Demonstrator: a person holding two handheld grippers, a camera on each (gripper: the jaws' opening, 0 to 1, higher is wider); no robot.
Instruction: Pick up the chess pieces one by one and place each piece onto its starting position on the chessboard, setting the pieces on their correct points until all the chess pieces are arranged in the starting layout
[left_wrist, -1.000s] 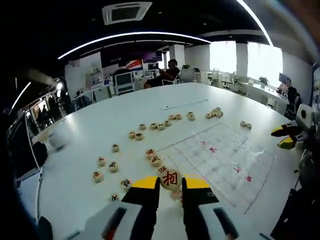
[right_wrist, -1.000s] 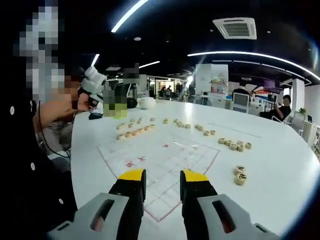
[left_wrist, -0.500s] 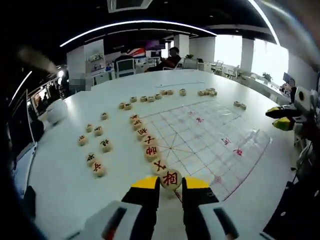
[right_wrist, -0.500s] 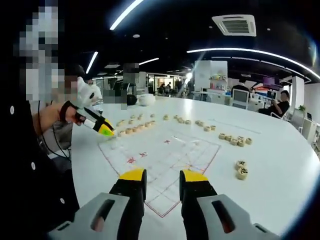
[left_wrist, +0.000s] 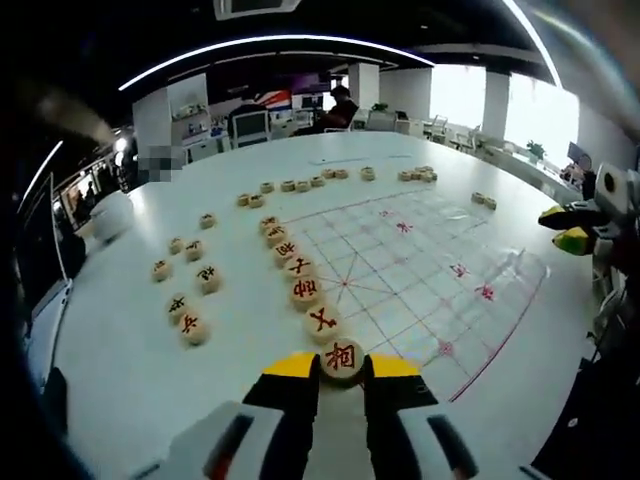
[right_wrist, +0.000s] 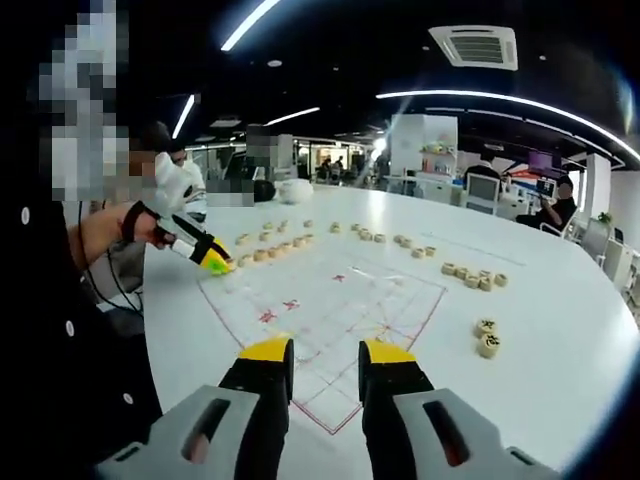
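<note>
My left gripper has its yellow-tipped fingers pinching a round wooden chess piece with a red character, held at the near edge of the clear red-lined chessboard on the white counter, apparently extending the placed row. My right gripper waits spread and empty over the board's corner.

A round wooden chess piece with a red character sits between yellow jaw tips at the corner of the chessboard — a clear sheet with red grid lines. More wooden pieces line its edge — others lie scattered beside it.
</note>
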